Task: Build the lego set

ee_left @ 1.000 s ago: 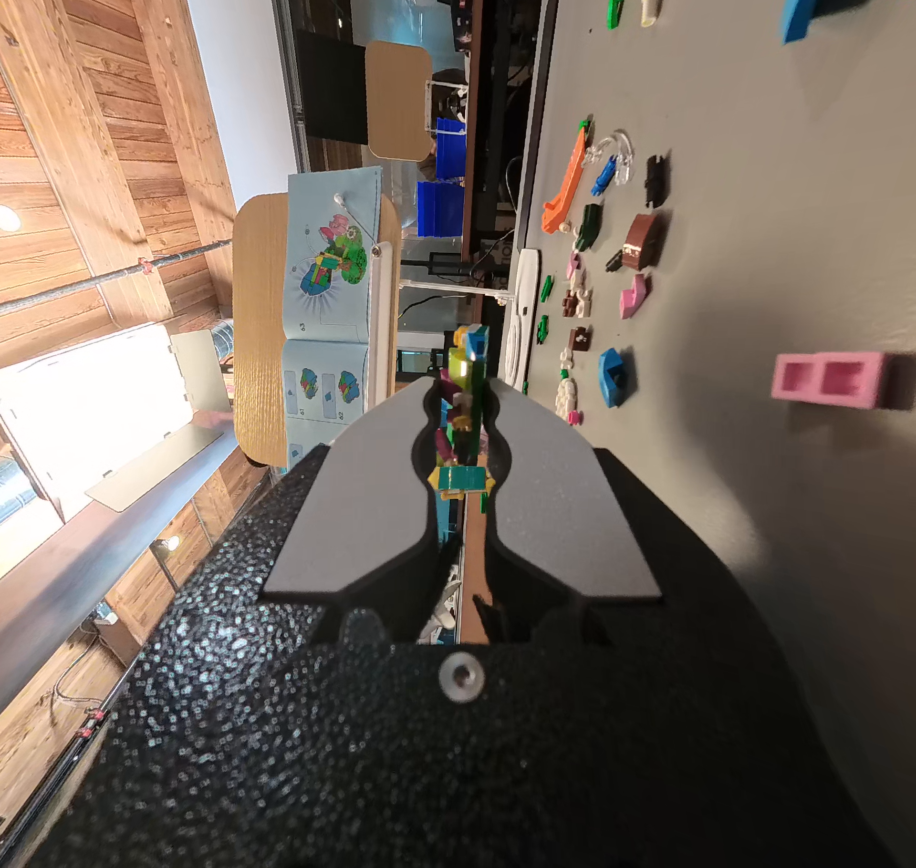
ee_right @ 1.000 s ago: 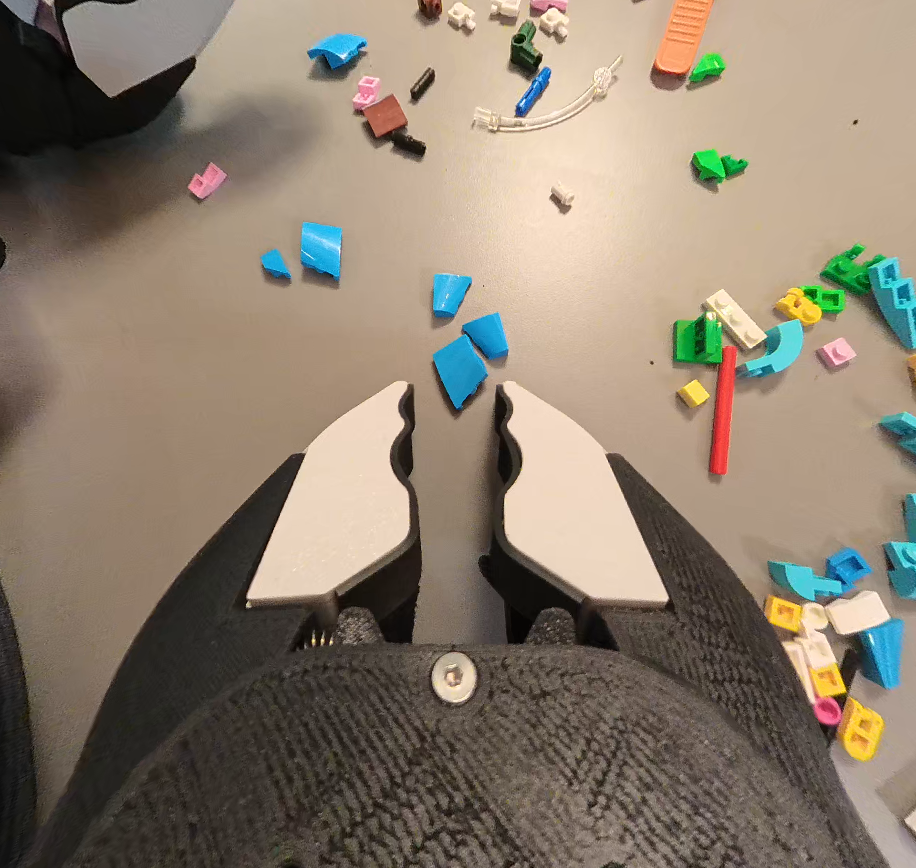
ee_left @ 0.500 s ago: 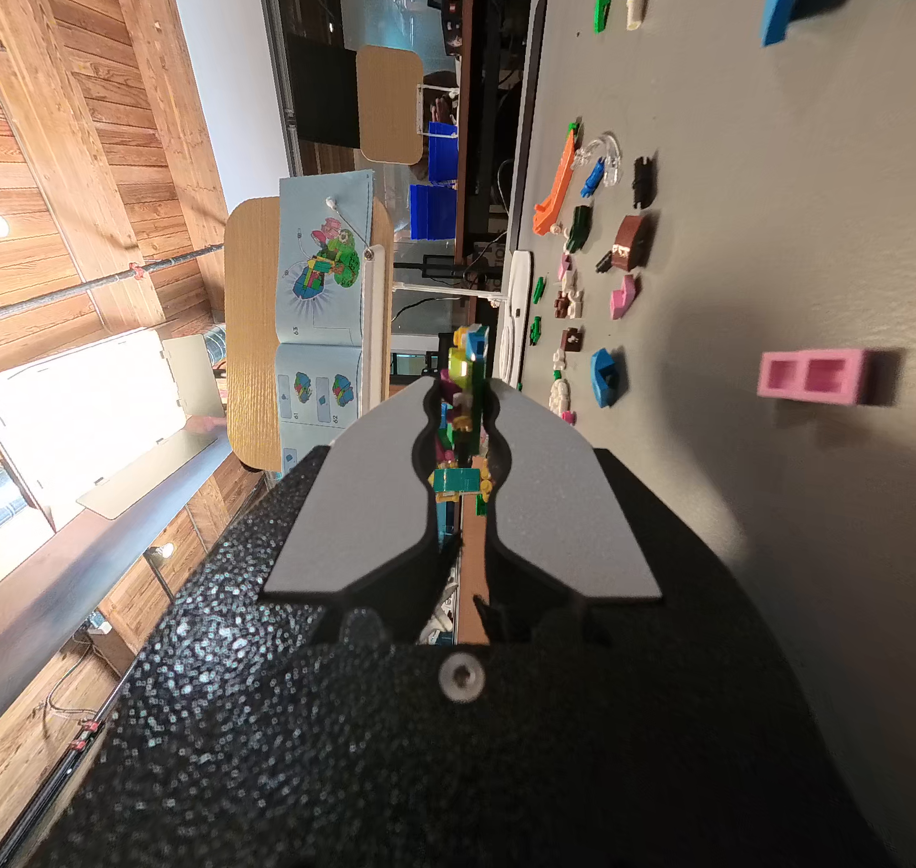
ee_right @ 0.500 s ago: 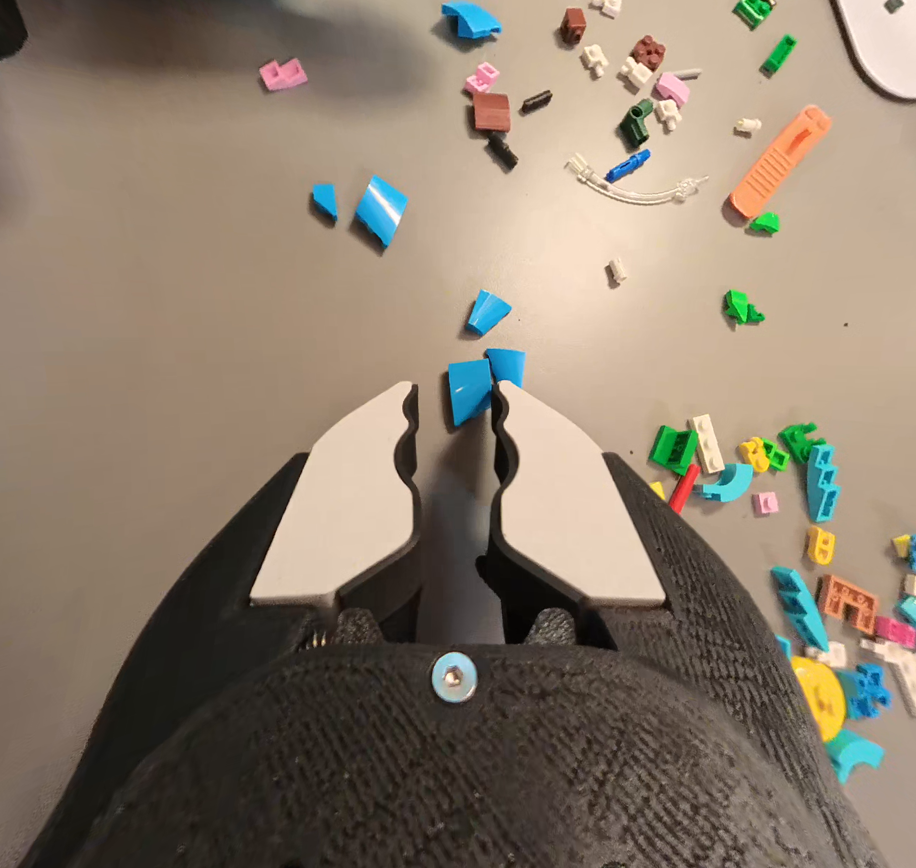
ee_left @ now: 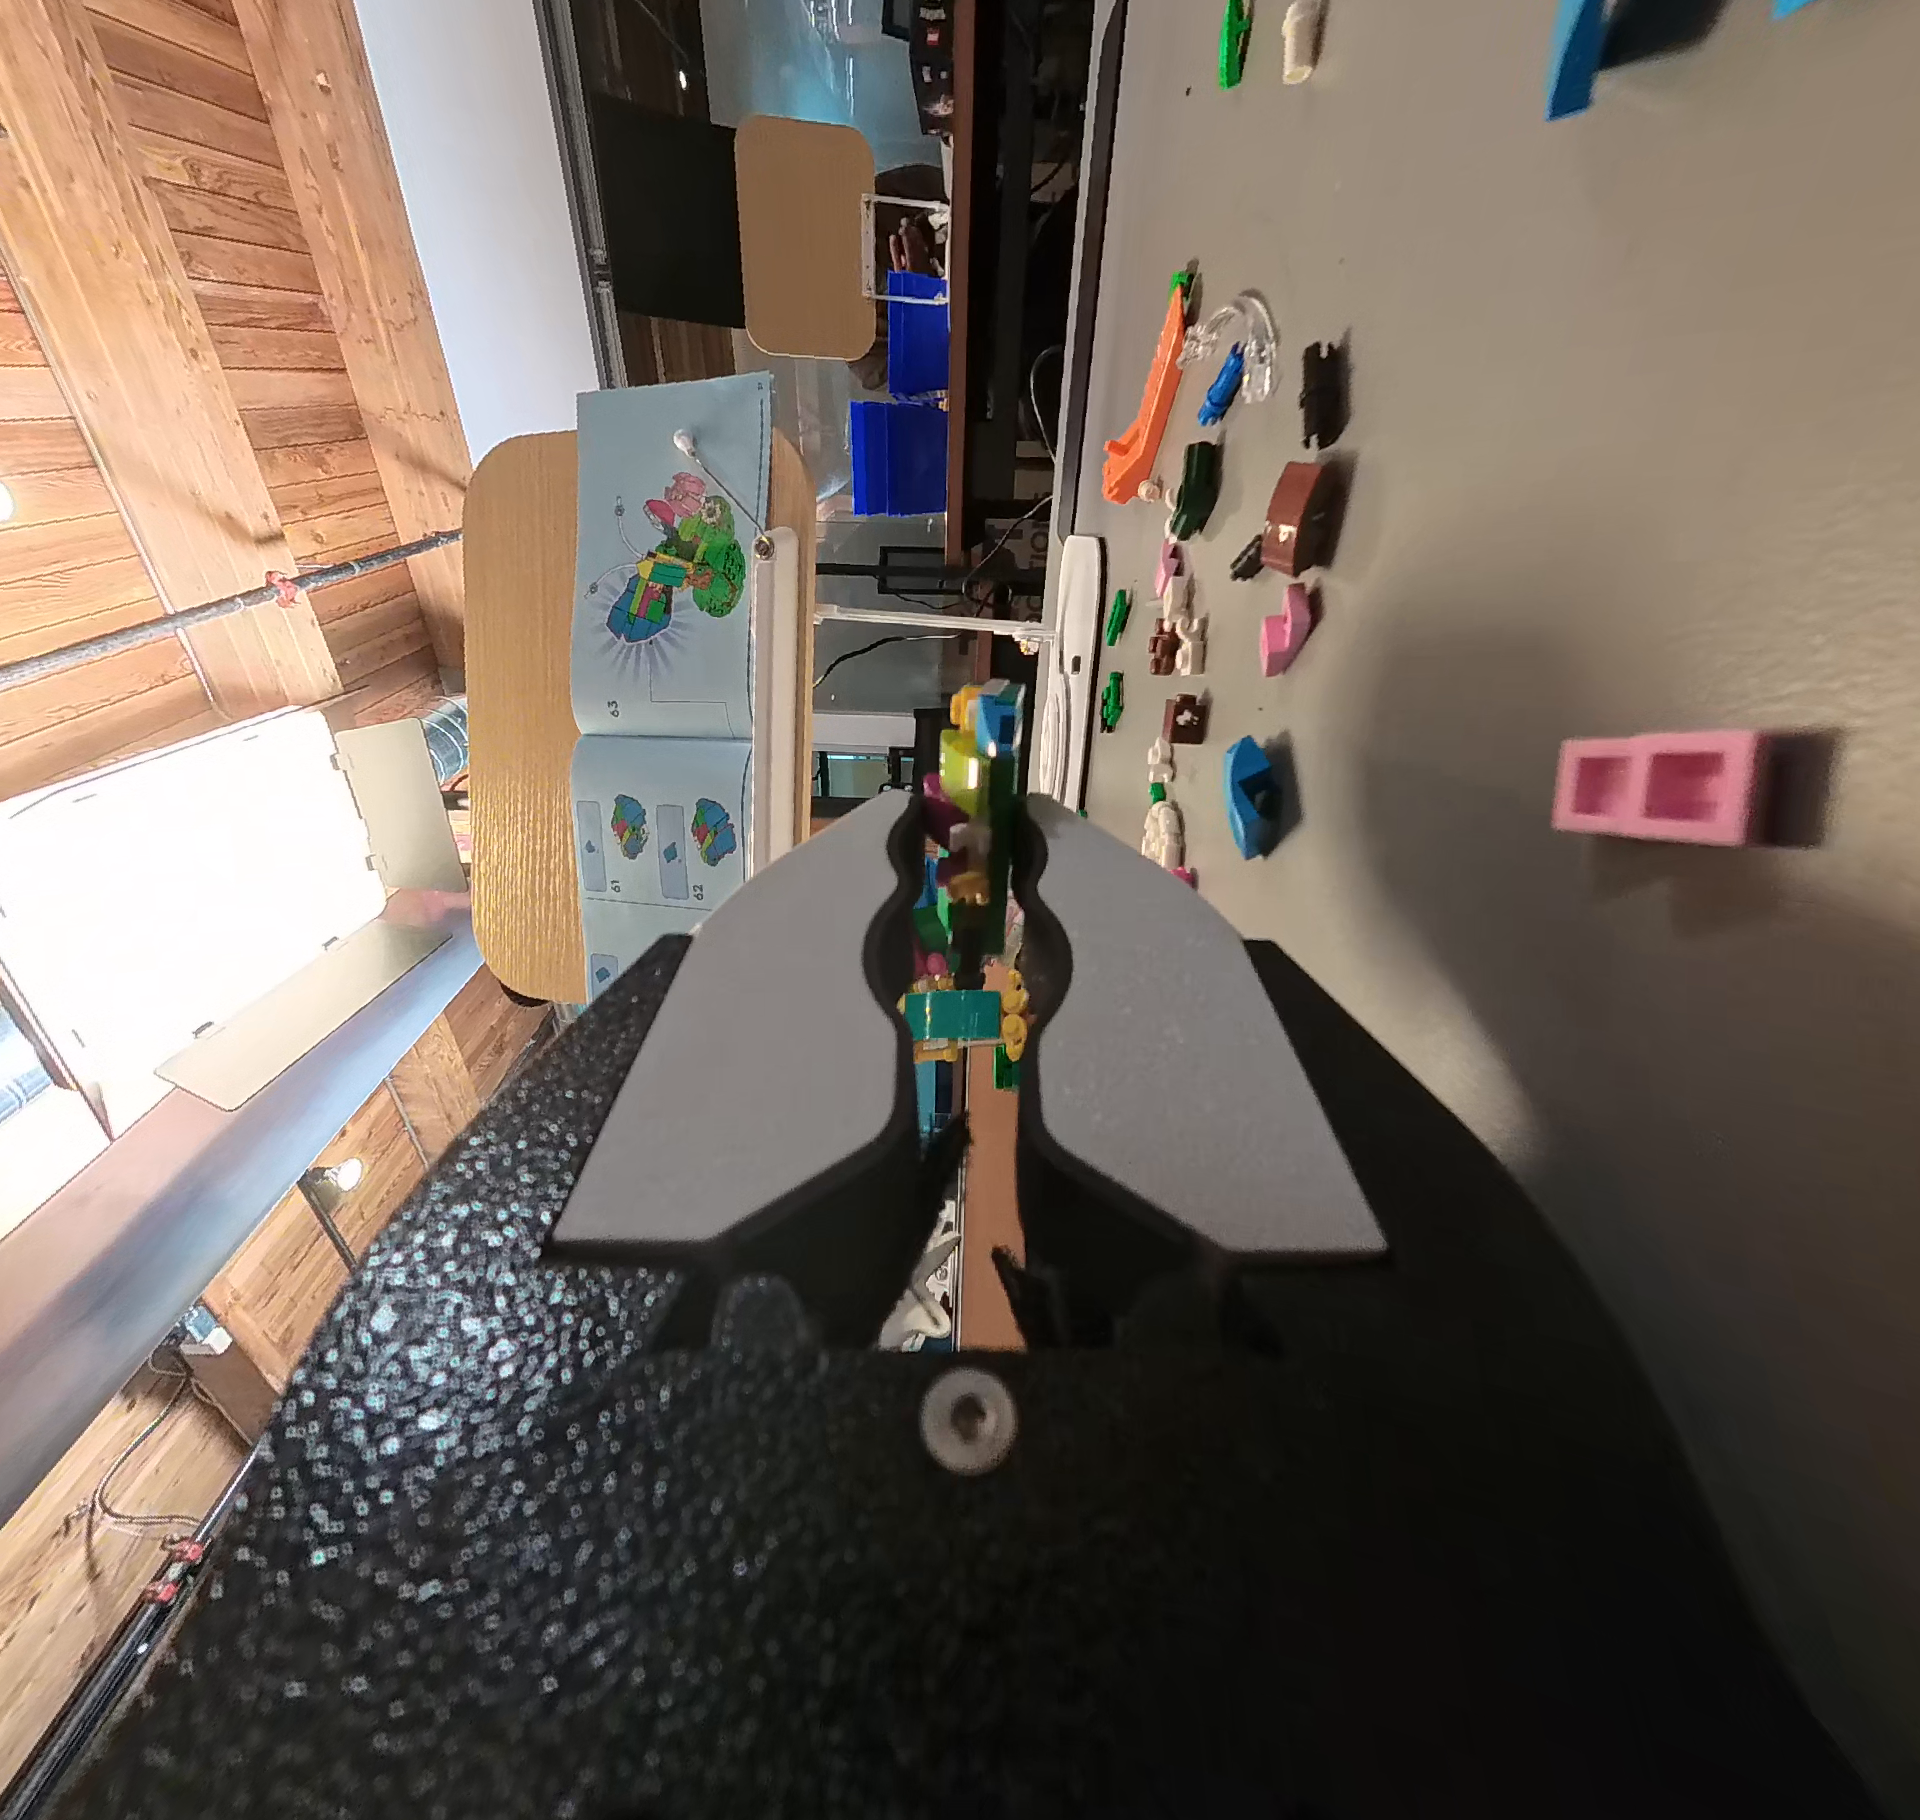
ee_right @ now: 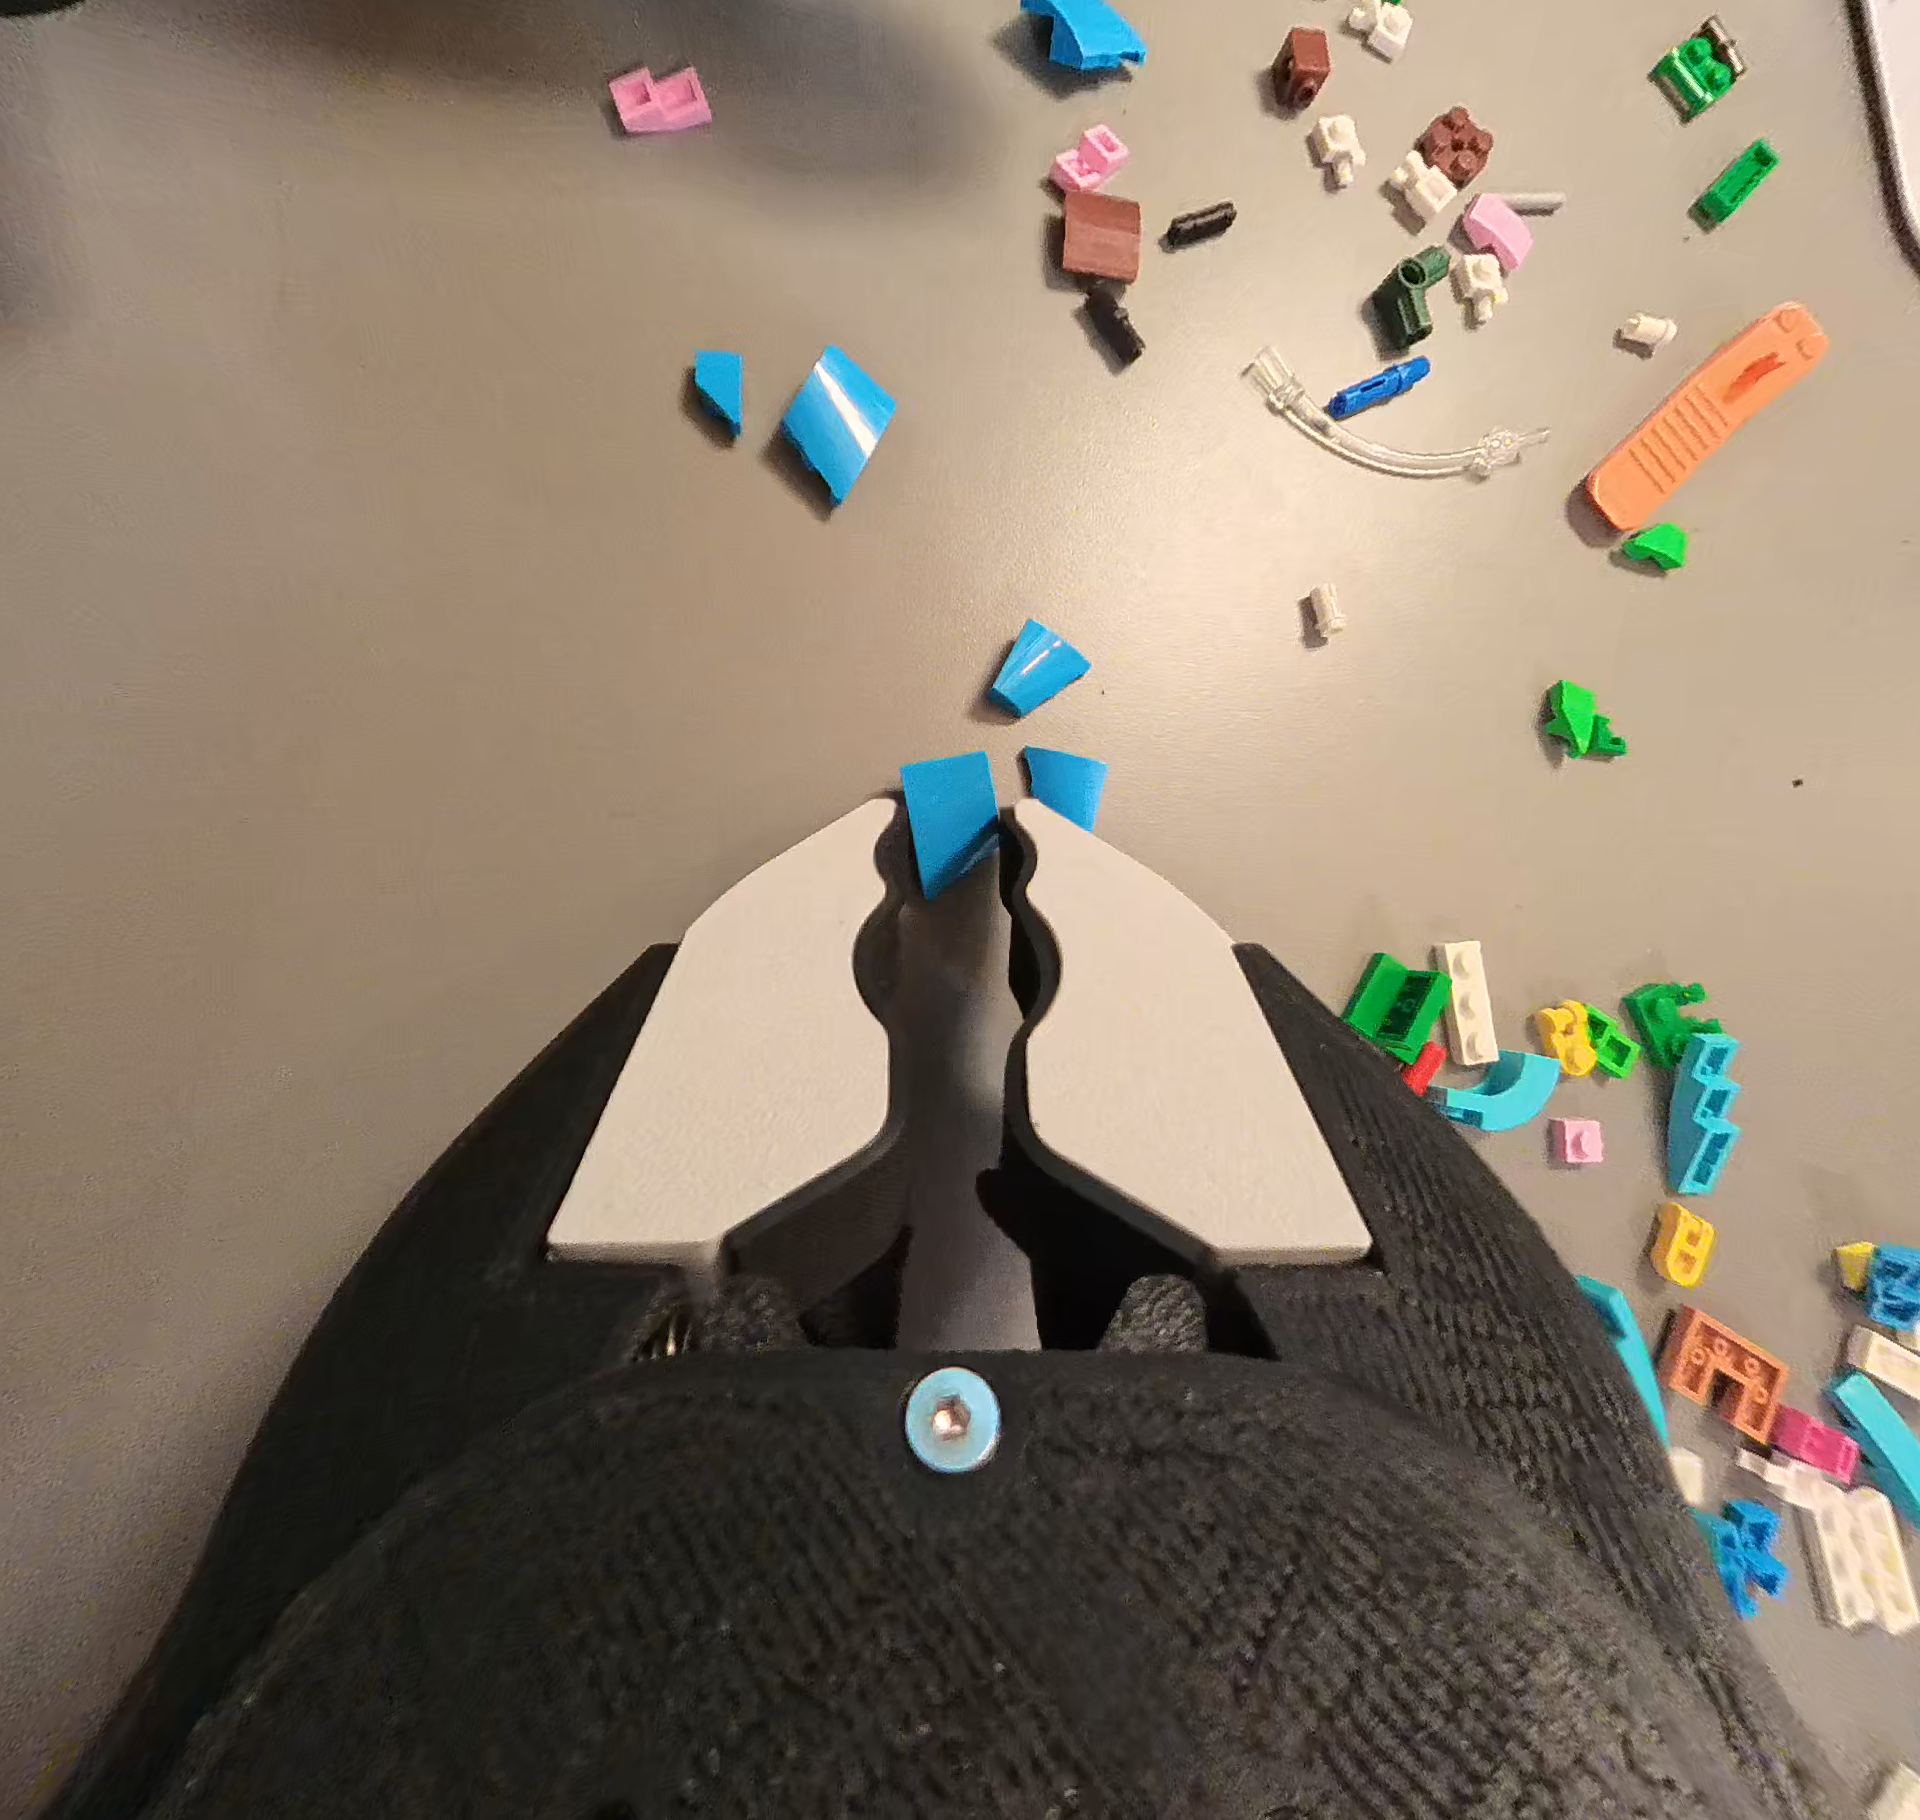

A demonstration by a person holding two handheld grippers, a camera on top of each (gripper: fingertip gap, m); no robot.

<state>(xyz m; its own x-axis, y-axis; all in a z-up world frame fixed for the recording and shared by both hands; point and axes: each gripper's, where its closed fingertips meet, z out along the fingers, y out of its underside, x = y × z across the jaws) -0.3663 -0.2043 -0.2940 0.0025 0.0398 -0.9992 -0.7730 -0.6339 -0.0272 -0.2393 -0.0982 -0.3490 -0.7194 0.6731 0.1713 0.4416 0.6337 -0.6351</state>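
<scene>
My left gripper (ee_left: 964, 814) is shut on a partly built, many-coloured lego model (ee_left: 971, 835) and holds it above the grey table (ee_left: 1558, 1043), rolled on its side. My right gripper (ee_right: 951, 814) is shut on a blue wedge-shaped lego piece (ee_right: 943, 820) held between its tips, low over the table. Two more blue wedge pieces (ee_right: 1065, 783) (ee_right: 1037, 669) lie just ahead of it. A pair of blue slopes (ee_right: 836, 420) lies farther ahead on the left.
Loose lego pieces are scattered ahead right (ee_right: 1423, 201) and along the right edge (ee_right: 1704, 1105). An orange brick separator (ee_right: 1704, 414) lies at the right. A pink brick (ee_left: 1662, 788) lies near the left gripper. An open instruction booklet (ee_left: 665, 648) stands on a wooden stand behind the table. Left tips to right tips: about 20 centimeters.
My right gripper moved forward over the blue wedge pieces and closed its jaws on one of them. My left gripper has held the model nearly still.
</scene>
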